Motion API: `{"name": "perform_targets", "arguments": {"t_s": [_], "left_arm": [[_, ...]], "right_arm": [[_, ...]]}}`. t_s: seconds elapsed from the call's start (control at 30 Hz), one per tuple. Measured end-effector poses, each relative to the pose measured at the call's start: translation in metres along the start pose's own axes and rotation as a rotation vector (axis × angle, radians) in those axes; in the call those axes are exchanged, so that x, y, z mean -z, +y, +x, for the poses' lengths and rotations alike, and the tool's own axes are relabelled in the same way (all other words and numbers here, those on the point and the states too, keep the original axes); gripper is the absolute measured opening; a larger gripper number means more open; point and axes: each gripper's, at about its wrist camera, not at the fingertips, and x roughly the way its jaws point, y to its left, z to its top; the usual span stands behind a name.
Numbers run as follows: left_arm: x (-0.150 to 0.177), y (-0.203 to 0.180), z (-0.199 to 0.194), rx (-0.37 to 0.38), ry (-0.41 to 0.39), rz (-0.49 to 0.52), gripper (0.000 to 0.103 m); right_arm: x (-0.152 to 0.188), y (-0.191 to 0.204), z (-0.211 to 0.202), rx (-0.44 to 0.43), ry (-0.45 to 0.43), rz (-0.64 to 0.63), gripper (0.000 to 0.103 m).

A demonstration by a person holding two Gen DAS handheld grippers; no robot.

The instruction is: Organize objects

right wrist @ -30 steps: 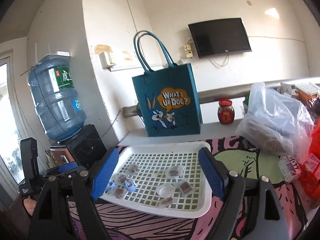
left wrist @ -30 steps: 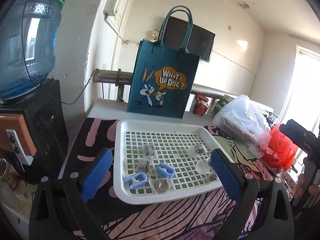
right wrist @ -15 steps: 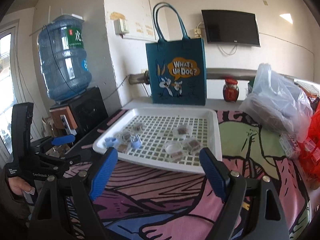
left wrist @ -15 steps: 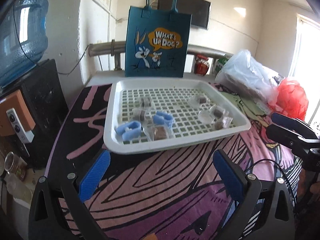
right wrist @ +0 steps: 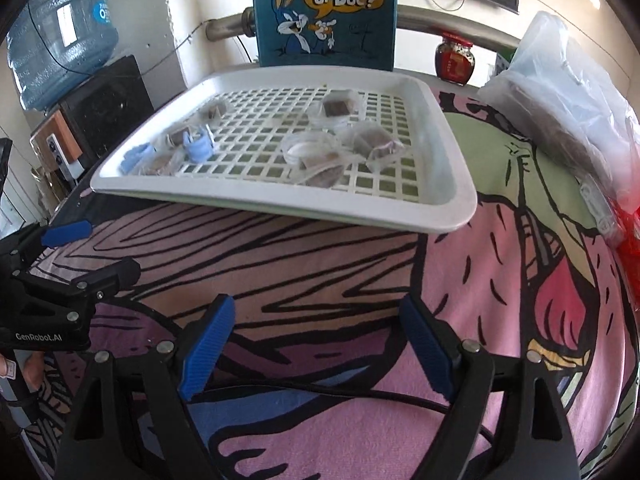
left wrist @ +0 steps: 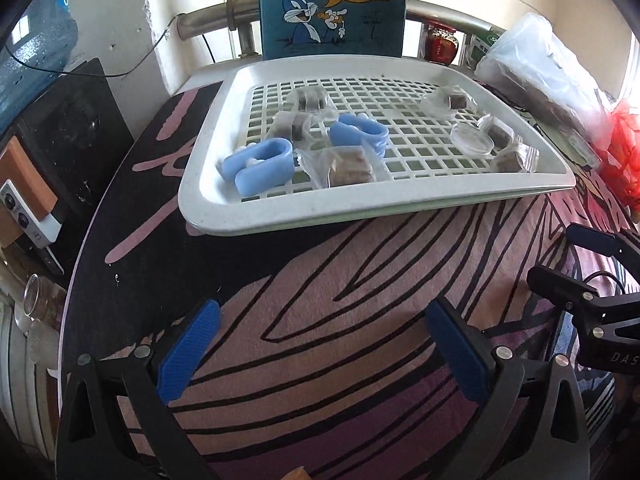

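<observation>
A white slotted tray [left wrist: 404,204] [right wrist: 452,184] lies on the patterned tablecloth. It holds two blue clips [left wrist: 258,166] [left wrist: 360,134], several clear-wrapped brown snacks [left wrist: 350,168] [right wrist: 378,142] and a clear round lid [left wrist: 472,140]. A blue "What's Up Doc?" bag [left wrist: 332,8] [right wrist: 324,12] stands upright behind the tray. My left gripper [left wrist: 324,352] is open and empty, low over the cloth in front of the tray. My right gripper [right wrist: 316,348] is open and empty, also in front of the tray, to the right of the left one.
A water bottle [right wrist: 60,40] on a black dispenser [left wrist: 68,140] stands left of the table. A clear plastic bag [right wrist: 568,92], a red bag [left wrist: 620,152] and a red-lidded jar [right wrist: 454,58] sit at the right and back. A black cable [right wrist: 360,392] crosses the cloth.
Both grippers have dropped and tilted down toward the table, pulling back from over the tray to the cloth in front of it. The tray's contents have not moved.
</observation>
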Motion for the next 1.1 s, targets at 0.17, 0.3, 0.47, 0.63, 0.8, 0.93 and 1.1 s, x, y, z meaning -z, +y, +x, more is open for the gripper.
{"name": "perform_targets", "arguments": {"t_s": [0.17,0.3,0.47,0.63,0.8,0.93,1.1], "left_arm": [[0.0007,-0.0003,-0.0004,0.001,0.001,-0.001,0.103],[0.0009,0.0003,-0.0008,0.003,0.001,-0.003,0.103],[0.0013,-0.0001,-0.0005,0.001,0.003,0.000,0.103],[0.0011,-0.0009,-0.0006,0.000,0.003,0.000,0.103],[0.0007,-0.0005,-0.0001,0.001,0.003,0.000,0.103],[0.0007,-0.0007,-0.0004,0.001,0.003,0.000,0.103],[0.0007,-0.0009,-0.0002,0.001,0.003,0.000,0.103]], "right_arm": [[0.0000,0.0023,0.0005,0.020,0.009,-0.011,0.088],[-0.0006,0.0005,0.0030,0.032,0.023,0.006,0.099],[-0.0015,0.0000,0.0054,0.030,0.031,0.007,0.103],[-0.0016,0.0001,0.0056,0.030,0.031,0.008,0.103],[-0.0014,-0.0001,0.0055,0.030,0.031,0.008,0.103],[-0.0013,-0.0001,0.0055,0.030,0.031,0.008,0.103],[-0.0014,-0.0001,0.0056,0.030,0.031,0.008,0.103]]}}
